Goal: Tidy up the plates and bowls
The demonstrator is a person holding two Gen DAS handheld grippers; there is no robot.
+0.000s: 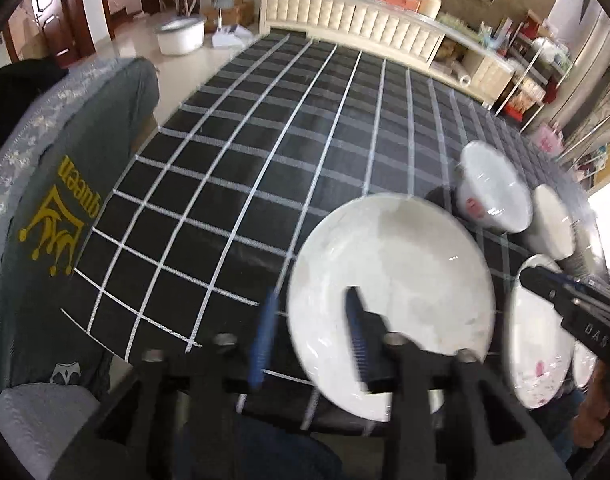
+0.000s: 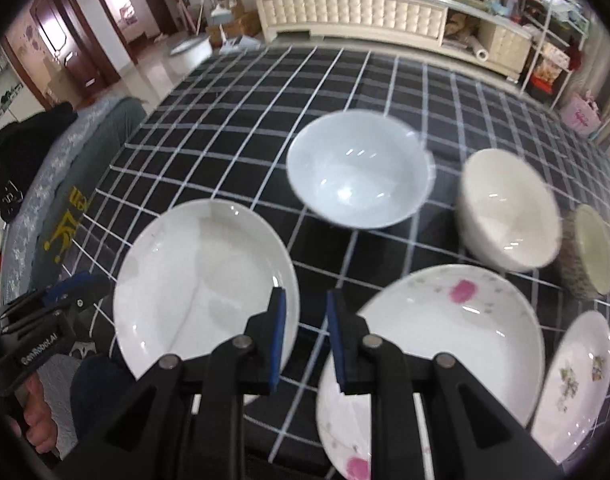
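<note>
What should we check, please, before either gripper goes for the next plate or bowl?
1. Left gripper empty: ok, jaws open around the plain plate's rim, not pressing.
2. Right gripper empty: ok, nothing between its pads.
3. Pink-flowered plate free to lift: not ok, it overlaps another flowered plate.
4. Small plate fully on the table: cannot tell.
5. Two bowls upright: ok.

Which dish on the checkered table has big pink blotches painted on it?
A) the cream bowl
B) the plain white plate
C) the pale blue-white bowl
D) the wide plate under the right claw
D: the wide plate under the right claw shows pink blotches; the others look plain inside.
</note>
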